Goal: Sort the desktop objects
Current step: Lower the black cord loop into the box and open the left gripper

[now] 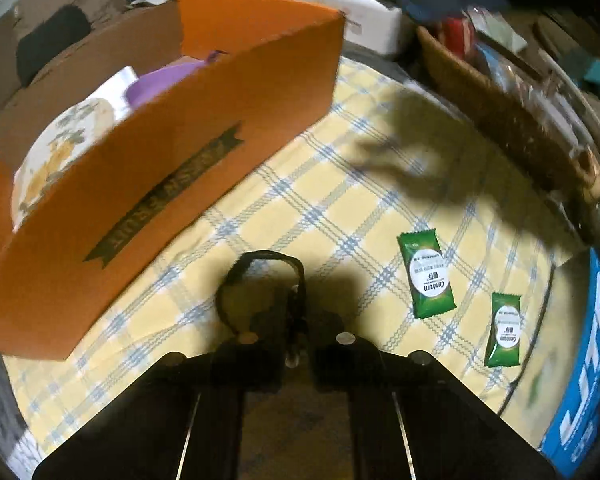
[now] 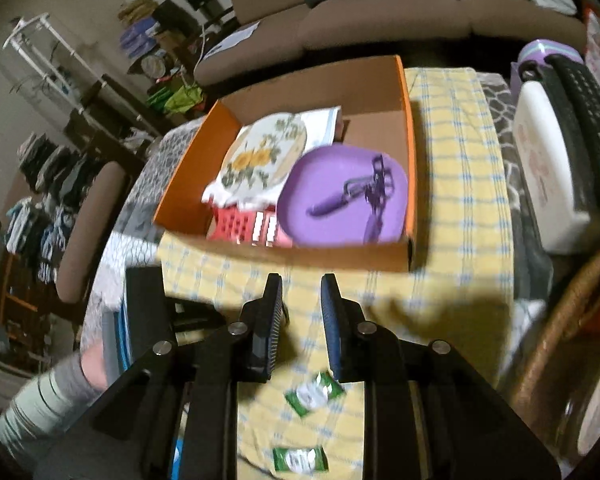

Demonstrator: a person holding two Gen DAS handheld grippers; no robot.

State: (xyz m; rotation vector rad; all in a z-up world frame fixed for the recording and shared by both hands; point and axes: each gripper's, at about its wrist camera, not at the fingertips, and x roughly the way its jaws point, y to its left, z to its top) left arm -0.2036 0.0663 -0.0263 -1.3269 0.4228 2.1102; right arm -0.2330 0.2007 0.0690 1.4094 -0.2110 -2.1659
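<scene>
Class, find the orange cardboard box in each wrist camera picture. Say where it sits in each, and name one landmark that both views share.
Left wrist view: the orange cardboard box fills the upper left, its long outer wall facing the camera.
Right wrist view: the box lies centre, above the right gripper, seen from above with its contents showing.
Shared landmark: the purple plate inside the box.

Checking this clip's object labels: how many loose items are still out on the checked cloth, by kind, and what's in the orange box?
On the cloth:
Green sachets: 2
Dark looped item at the left tool, shape unclear: 1
In the orange box:
Purple plate: 1
Purple tool-like piece on it: 1
Floral plate: 1
Red-and-white basket: 1
Total: 7
</scene>
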